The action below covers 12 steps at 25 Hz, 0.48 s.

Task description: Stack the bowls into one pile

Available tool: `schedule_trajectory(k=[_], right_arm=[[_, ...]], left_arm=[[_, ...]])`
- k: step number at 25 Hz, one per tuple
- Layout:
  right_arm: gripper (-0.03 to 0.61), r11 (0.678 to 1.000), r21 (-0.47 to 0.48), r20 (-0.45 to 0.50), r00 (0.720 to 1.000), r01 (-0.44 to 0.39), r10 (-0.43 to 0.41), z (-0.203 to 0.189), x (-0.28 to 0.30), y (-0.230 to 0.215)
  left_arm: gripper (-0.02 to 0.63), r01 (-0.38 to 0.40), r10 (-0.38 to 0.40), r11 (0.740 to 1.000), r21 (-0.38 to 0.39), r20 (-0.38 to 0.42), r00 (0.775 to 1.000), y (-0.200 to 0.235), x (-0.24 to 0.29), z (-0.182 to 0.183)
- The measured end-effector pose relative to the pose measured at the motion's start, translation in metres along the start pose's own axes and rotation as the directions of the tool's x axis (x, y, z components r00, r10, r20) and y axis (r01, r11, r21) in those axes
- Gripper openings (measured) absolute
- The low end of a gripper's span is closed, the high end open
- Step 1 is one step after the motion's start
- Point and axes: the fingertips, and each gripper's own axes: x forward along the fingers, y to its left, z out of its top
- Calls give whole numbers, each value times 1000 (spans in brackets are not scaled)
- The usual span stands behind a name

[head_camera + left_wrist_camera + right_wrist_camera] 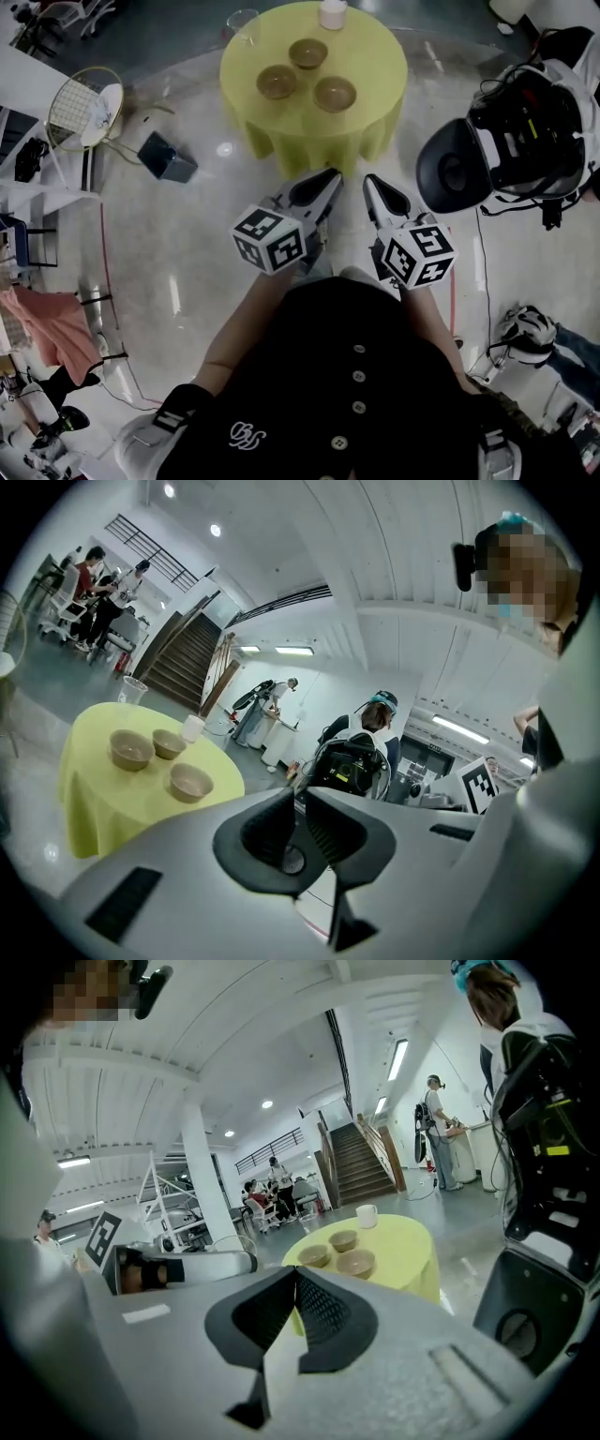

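Note:
Three brown bowls (277, 82) (307, 52) (335, 94) stand apart, unstacked, on a round table with a yellow cloth (375, 66) ahead of me. The left gripper view has them at its left (131, 749) (169, 743) (191, 782). In the right gripper view they sit at centre (313, 1256) (343, 1239) (355, 1263). My left gripper (330, 174) (300, 799) and right gripper (368, 180) (295, 1274) are held close to my body, well short of the table. Both are shut and hold nothing.
A white cup (332, 13) and a clear glass (242, 23) stand at the table's far edge. A dark box (167, 157) lies on the floor to the left. A person with a black backpack rig (525, 131) stands at the right. Other people are farther off.

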Motion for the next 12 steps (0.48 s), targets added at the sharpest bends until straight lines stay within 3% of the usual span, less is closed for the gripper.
schedule_trajectory(k=[12], right_arm=[[5, 999, 4, 16, 998, 53, -53, 57, 112, -36]], left_arm=[[34, 46, -45, 999, 16, -28, 999, 94, 56, 76]])
